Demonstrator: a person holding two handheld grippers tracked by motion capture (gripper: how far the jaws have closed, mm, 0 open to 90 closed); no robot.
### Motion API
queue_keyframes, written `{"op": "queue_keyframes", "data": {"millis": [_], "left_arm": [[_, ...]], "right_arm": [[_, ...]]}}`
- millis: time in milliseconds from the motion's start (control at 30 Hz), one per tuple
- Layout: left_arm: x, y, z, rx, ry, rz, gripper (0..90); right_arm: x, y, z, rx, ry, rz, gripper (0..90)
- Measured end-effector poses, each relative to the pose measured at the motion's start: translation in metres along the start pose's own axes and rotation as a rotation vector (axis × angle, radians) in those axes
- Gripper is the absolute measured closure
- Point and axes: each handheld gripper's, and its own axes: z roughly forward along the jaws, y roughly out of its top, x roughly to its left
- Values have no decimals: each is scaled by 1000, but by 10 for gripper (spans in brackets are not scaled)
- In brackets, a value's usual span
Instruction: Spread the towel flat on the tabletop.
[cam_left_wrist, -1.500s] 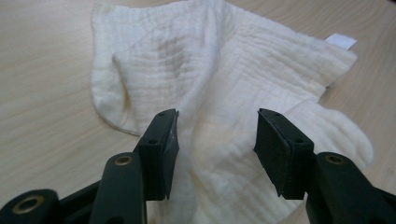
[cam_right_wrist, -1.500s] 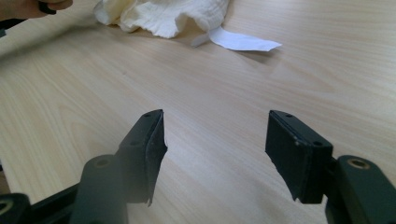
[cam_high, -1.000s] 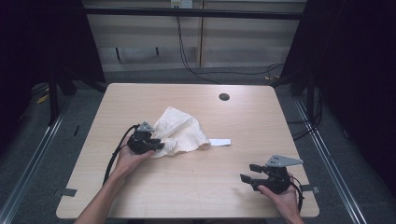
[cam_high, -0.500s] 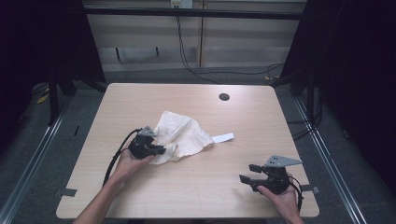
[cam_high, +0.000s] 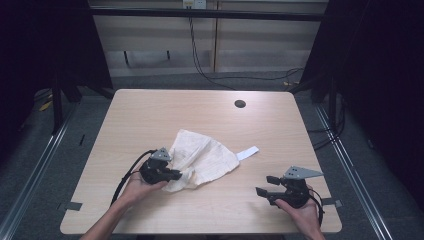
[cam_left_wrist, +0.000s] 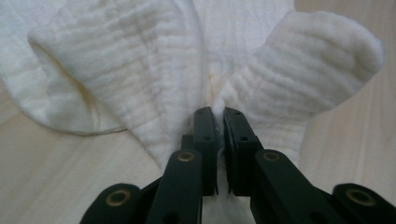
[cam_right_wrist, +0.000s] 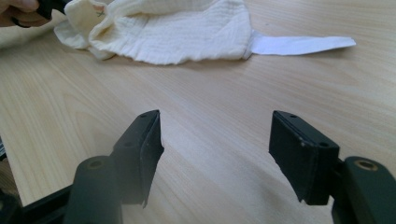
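Note:
A crumpled cream cloth (cam_high: 207, 157) with a white tag (cam_high: 248, 152) lies at the middle of the wooden table (cam_high: 150, 110). My left gripper (cam_high: 177, 175) sits at the cloth's near-left edge, shut on a fold of it. In the left gripper view the jaws pinch a ridge of the cloth (cam_left_wrist: 116, 60) at the left gripper's (cam_left_wrist: 219, 114) tips. My right gripper (cam_high: 266, 185) rests near the front right corner, well apart from the cloth. Its jaws have just been opening slightly. In the right gripper view the right gripper (cam_right_wrist: 217, 140) is open over bare wood, with the cloth (cam_right_wrist: 187, 28) and tag (cam_right_wrist: 303, 44) beyond.
A dark round hole (cam_high: 240, 104) sits in the tabletop near the far edge. Black cables (cam_high: 210, 75) run over the floor behind the table, and dark frame posts (cam_high: 57, 100) stand at its sides. Bare wood lies between the two grippers.
The left gripper closed on the cloth's edge and moved toward the front of the table, drawing the cloth's near edge with it. The right hand stayed in place.

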Motion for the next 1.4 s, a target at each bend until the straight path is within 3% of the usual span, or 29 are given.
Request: {"op": "queue_keyframes", "data": {"millis": [67, 233, 267, 367, 433, 467, 533, 633, 667, 700, 733, 833, 867, 1100, 1233, 1333, 1400], "left_arm": [[-7, -6, -2, -12, -31, -8, 847], [-16, -12, -5, -14, -40, -13, 847], [-20, -14, -6, -16, -39, 1, 847], [-20, -15, -7, -17, -45, 18, 824], [-17, -15, -7, -18, -72, 26, 802], [-16, -15, -8, -24, -85, 3, 713], [-18, -12, -11, -32, -77, 1, 605], [-23, -10, -16, -46, -59, 11, 539], [-32, -5, -22, -88, -64, 16, 527], [-32, -5, -22, -88, -64, 16, 524], [-43, 0, -26, -123, -45, 44, 524], [-54, 5, -27, -152, -58, 67, 551], [-63, 10, -26, -156, -73, 96, 570], [-75, 17, -15, -136, -93, 139, 591], [-80, 18, -4, -105, -60, 167, 527], [-77, 21, 7, -91, -18, 171, 500], [-76, 21, 12, -71, -14, 189, 511]], "right_arm": [[1, 0, 1, 2, 5, 0, 346], [1, 0, 0, 1, -3, -4, 337], [1, 0, 0, 4, -4, -2, 337], [1, 0, 1, 0, -7, -3, 336], [1, 0, 1, 6, -12, -2, 330], [1, 0, 1, 5, -15, -1, 326], [1, 0, 0, 2, -16, 0, 324], [1, 0, 0, 5, -17, 5, 321], [0, -1, 0, 3, -18, 4, 317], [0, -1, 0, 2, -21, 5, 313], [0, -1, 0, 1, -21, 6, 313], [1, -1, 0, 5, -25, 7, 310], [1, 0, 1, 6, -23, 8, 309], [0, 0, 1, 10, -22, 7, 309], [-1, -1, 3, 20, -29, 8, 298], [0, -1, 3, 21, -28, 7, 298], [0, -1, 3, 22, -27, 6, 296]]}}
